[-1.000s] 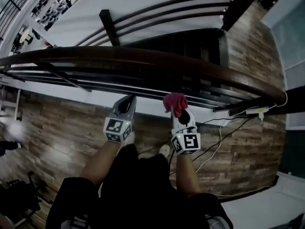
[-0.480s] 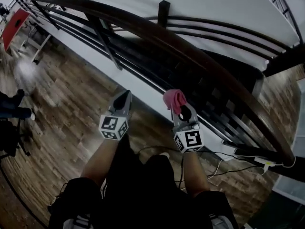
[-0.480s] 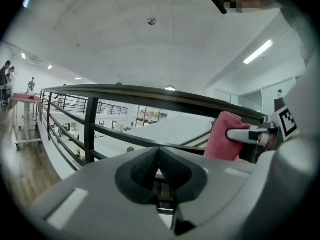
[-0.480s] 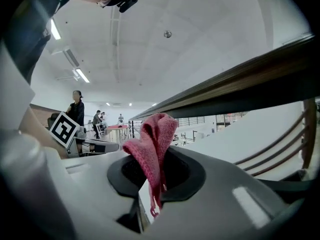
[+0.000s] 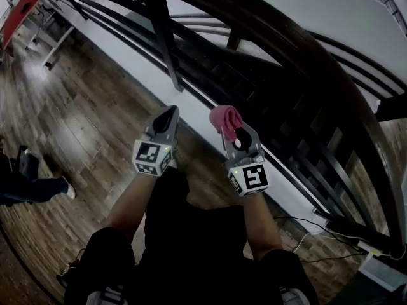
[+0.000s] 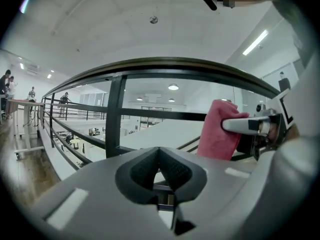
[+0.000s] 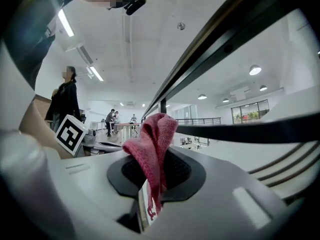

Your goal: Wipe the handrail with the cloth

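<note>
Seen from the head view, both grippers are held out side by side over a wood floor (image 5: 82, 126), on the near side of a railing. The left gripper (image 5: 169, 113) has its jaws closed together to a point, with nothing between them; its own view confirms that the two dark pads meet. The right gripper (image 5: 232, 132) has its jaws clamped on a pink cloth (image 5: 224, 121), which is bunched and stands up beyond the jaw tips, with a frayed end hanging down between the pads in the right gripper view.

The handrail (image 5: 331, 81) is a broad, dark, curved bar that sweeps from the top of the head view down to its right edge. It lies above and beyond both grippers. The cloth is apart from it: in the right gripper view the handrail crosses diagonally overhead with clear space between it and the top of the cloth.

Below the handrail run several thinner dark bars, carried by an upright post (image 5: 162, 30) that stands ahead of the left gripper. A white ledge (image 5: 210, 116) runs along the foot of the railing. A black cable (image 5: 305, 224) lies on the floor at lower right. Another person's legs (image 5: 32, 186) show at the left edge. Each gripper carries its marker cube on the end nearest the person's forearm.
</note>
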Motion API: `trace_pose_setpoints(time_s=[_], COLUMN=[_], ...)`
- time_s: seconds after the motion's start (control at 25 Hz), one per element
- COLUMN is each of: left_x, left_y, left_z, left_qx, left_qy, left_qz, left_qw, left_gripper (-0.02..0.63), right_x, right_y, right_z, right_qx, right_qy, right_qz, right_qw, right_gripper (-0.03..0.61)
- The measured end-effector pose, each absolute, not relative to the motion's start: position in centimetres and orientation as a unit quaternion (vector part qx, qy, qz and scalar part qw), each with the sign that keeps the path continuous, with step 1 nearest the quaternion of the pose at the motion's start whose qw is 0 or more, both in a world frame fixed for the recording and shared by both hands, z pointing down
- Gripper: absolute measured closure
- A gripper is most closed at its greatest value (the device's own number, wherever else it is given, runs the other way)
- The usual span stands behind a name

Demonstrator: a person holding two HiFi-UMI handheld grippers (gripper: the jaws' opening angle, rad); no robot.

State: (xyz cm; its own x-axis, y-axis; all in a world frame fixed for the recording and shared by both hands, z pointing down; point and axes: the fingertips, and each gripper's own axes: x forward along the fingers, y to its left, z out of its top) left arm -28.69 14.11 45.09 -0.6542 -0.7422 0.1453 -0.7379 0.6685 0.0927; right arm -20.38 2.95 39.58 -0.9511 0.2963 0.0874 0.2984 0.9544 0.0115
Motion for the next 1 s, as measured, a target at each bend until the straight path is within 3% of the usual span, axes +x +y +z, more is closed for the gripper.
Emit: trace_pose_setpoints(time_s=[0.52, 1.0], left_x=[-44.6, -47.0], left_y=[16.3, 14.8], left_z=[61.3, 65.8], left_qx=[0.440, 0.503], left_qy=[-0.894, -0.859], left_qz=[-0.041, -0.062], left_qw=[0.067, 0.074], left_gripper=[0.615, 0.615], right_x=[-39.4, -48.2], right_y=[9.5, 6.3], right_z=[54.4, 63.3], right_qx=[-0.141, 0.005], right_qy=[-0.985, -0.979], right_qz=[-0.100, -0.084], right_qw=[0.014, 0.185], right_gripper=[0.529, 0.529])
